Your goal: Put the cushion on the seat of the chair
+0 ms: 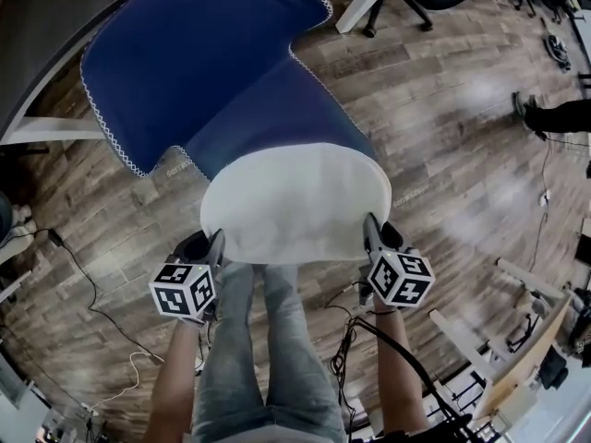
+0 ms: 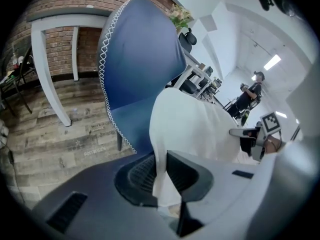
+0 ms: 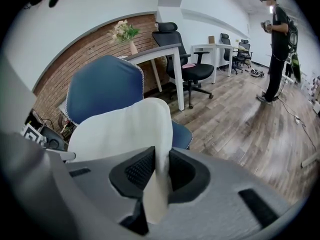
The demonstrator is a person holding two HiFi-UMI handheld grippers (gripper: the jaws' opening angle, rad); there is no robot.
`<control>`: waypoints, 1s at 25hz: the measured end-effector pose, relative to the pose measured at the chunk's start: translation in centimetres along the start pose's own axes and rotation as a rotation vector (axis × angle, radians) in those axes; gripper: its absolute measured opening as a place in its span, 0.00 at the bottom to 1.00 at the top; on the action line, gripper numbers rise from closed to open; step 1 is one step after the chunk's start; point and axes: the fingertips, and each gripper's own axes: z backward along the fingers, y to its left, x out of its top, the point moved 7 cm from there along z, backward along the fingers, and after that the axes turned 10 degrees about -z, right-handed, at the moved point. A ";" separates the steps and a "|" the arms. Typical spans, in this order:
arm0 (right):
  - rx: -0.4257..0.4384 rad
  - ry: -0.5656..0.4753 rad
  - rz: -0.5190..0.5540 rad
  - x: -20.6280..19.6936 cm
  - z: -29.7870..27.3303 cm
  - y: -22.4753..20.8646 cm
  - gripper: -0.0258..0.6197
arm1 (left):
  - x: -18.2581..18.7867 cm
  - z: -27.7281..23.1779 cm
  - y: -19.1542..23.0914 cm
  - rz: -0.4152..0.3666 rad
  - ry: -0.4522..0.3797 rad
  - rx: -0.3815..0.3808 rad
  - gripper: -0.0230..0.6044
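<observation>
A white cushion point(image 1: 294, 201) lies flat over the front of the blue chair's seat point(image 1: 268, 118), just below the blue backrest point(image 1: 199, 44). My left gripper point(image 1: 214, 245) is shut on the cushion's near left corner, the white fabric point(image 2: 161, 184) pinched between its jaws. My right gripper point(image 1: 372, 233) is shut on the near right corner, with the cushion's edge point(image 3: 159, 181) running up between its jaws. In the left gripper view the chair's backrest point(image 2: 142, 59) rises behind the cushion point(image 2: 192, 126). The right gripper view shows the cushion point(image 3: 122, 129) in front of the backrest point(image 3: 102, 89).
The person's legs point(image 1: 263, 358) stand right before the chair. Cables point(image 1: 92, 293) trail over the wooden floor at left and right. A white table point(image 2: 55, 44) stands by a brick wall, a black office chair point(image 3: 185, 59) at a desk, and another person point(image 3: 277, 44) further off.
</observation>
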 end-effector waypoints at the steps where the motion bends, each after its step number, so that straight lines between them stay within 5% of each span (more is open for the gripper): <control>1: 0.000 0.002 0.016 0.4 -0.4 -0.1 0.15 | -0.1 -0.3 -0.1 0.017 0.000 0.002 0.11; 25: 0.134 0.181 0.331 10.5 -14.1 2.6 0.16 | -0.3 -5.6 1.2 0.305 -0.072 0.117 0.11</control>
